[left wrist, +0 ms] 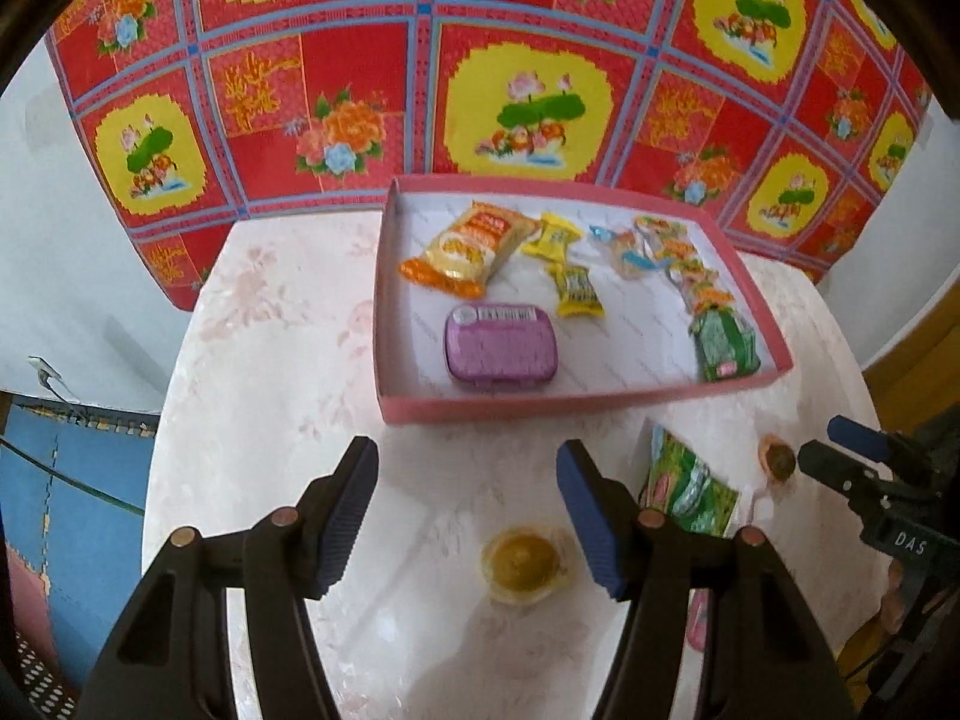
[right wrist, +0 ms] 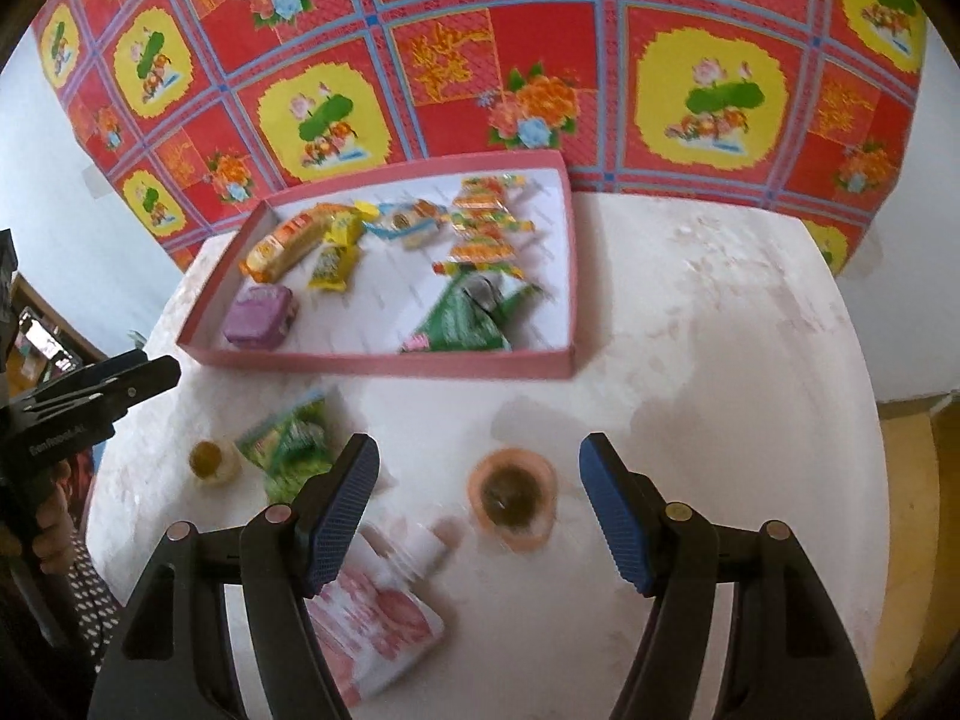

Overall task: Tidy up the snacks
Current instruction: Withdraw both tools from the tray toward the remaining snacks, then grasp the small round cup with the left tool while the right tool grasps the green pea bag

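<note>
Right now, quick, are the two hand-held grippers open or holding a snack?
Left hand-held gripper: open, empty, above the small clear yellow jelly cup.
Right hand-held gripper: open, empty, above the small orange-rimmed jelly cup.

Glossy plastic wrappers lie in a matt pink cardboard tray (left wrist: 414,414) on a smooth, pale marbled table (left wrist: 270,360).

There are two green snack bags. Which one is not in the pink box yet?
The green bag lying on the white table, beside the yellow jelly cup. The other green bag already lies inside the pink box, in its near right corner.
</note>
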Demonstrator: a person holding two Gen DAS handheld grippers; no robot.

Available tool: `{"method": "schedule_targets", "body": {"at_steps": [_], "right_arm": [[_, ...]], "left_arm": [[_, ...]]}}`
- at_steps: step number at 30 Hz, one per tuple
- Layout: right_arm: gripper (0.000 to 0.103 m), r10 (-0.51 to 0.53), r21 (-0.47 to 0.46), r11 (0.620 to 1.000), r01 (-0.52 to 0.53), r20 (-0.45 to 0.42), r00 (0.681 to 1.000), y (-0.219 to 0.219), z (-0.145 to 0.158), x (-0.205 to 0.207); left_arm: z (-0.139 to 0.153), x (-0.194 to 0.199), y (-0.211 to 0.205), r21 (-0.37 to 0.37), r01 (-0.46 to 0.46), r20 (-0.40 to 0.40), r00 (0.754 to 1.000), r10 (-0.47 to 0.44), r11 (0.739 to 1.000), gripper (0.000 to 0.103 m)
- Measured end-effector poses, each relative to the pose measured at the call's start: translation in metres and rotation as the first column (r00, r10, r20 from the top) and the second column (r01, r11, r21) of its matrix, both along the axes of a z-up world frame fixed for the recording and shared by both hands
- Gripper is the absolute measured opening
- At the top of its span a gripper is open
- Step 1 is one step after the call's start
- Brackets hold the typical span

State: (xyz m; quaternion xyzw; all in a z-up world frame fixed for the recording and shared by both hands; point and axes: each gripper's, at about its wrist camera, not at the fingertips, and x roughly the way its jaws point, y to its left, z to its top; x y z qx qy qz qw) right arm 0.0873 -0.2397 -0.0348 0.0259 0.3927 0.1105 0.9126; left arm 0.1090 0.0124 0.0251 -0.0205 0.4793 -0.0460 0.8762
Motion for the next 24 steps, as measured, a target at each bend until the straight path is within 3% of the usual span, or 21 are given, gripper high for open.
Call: {"method": "schedule_targets", "body": {"at_steps": [10, 24], "right_arm": [[0.071, 0.019, -0.006, 1.000, -0.020, -0.019, 1.000, -0.004, -0.020, -0.011], [0.071, 0.103, -0.011, 0.995, -0.103, -0.004, 0.995, 0.021, -0.020, -0.016]], "left_arm": [[-0.013, -0.014, -0.011, -0.005, 0.040, -0.036, 0.999, -0.040, 0.999, 0.065], [-0.037, -0.025, -0.024, 0.017, 0.100, -0.075, 0.992, -0.099, 0.995, 0.065]]}}
